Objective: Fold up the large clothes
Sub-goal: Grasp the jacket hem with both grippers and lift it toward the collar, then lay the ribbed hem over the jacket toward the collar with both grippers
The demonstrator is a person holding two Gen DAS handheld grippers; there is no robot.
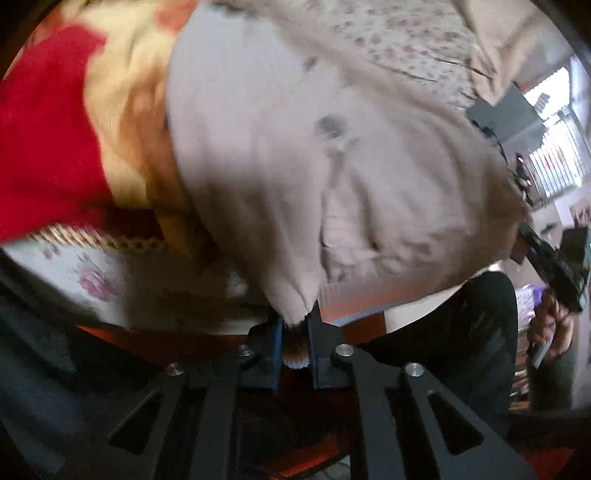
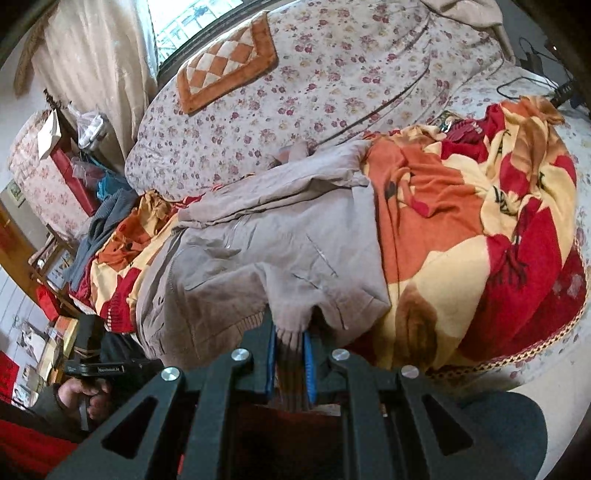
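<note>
Beige jacket [image 2: 280,251], spread on the blanket [image 2: 461,229], long axis running away ahead of both grippers: left gripper [image 1: 295,325] and right gripper [image 2: 291,332] each pinching its near hem.

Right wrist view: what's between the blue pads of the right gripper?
The ribbed hem of the beige jacket, pinched between the right gripper pads, jacket body spreading onto the blanket beyond.

Floral sofa [image 2: 332,74] with checked cushion [image 2: 225,62] at far centre; window [image 2: 192,18] and pale curtain [image 2: 92,48] far left, admitting daylight; patterned blanket [image 2: 480,221] right.
</note>
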